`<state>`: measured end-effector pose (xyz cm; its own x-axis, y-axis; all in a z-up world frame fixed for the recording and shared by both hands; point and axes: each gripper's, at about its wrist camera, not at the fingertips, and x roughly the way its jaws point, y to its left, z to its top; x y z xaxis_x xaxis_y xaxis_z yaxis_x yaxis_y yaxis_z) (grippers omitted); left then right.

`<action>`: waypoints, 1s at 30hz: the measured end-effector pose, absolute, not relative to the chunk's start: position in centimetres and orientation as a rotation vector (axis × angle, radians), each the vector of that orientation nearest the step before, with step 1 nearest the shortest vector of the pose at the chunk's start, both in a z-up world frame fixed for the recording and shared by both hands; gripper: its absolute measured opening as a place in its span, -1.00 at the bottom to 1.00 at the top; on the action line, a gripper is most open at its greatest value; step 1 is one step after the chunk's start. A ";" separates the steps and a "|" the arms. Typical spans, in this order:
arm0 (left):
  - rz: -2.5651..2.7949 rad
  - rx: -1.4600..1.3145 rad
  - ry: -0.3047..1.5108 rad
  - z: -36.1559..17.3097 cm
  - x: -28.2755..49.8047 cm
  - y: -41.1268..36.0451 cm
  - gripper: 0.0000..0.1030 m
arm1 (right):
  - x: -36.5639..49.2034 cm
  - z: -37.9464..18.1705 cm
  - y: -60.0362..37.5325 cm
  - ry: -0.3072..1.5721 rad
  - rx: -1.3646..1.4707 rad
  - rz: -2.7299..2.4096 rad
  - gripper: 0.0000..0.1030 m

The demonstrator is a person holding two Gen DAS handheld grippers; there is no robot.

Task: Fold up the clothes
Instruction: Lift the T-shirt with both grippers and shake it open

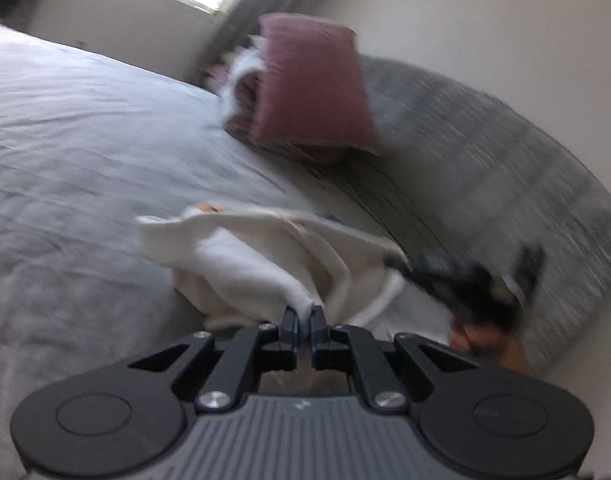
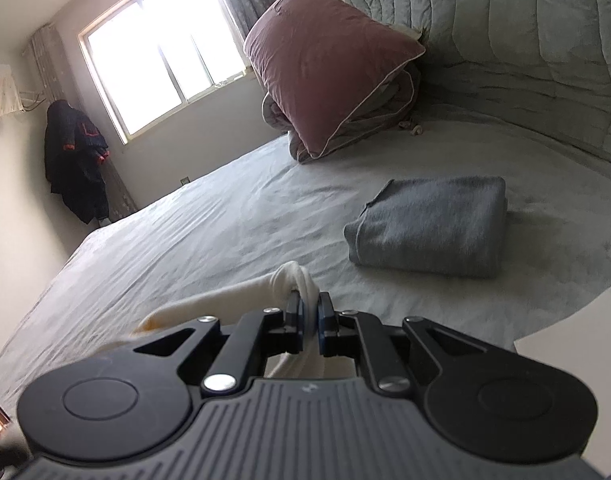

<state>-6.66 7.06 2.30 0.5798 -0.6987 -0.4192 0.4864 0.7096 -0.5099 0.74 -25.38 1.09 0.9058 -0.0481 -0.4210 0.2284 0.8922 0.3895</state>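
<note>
Left claw (image 1: 304, 312) and right claw (image 2: 310, 303) both clenching cream garment (image 1: 265, 256), lifting it above bed (image 1: 85, 120); folded grey garment (image 2: 429, 226) lying just beside it.

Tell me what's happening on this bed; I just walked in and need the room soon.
A person is folding laundry with two handheld grippers. The left gripper and the right gripper are each shut on part of a cream-white soft garment, holding it bunched above the grey bedsheet. A grey garment, already folded, lies on the sheet, near a mauve pillow propped on bedding.
</note>
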 end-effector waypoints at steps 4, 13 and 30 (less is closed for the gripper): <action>-0.789 -0.310 0.683 1.3 -8.7 5.9 -0.91 | 0.9 1.1 -25.8 0.419 0.461 -0.138 -0.80; -0.898 -0.165 0.864 -2.5 -10.8 2.3 -0.91 | 1.4 0.8 -25.5 0.472 0.446 -0.151 -0.80; -0.923 -0.123 0.860 -0.5 -7.0 2.5 0.13 | 0.3 -1.6 -25.7 0.585 0.356 -0.122 -0.60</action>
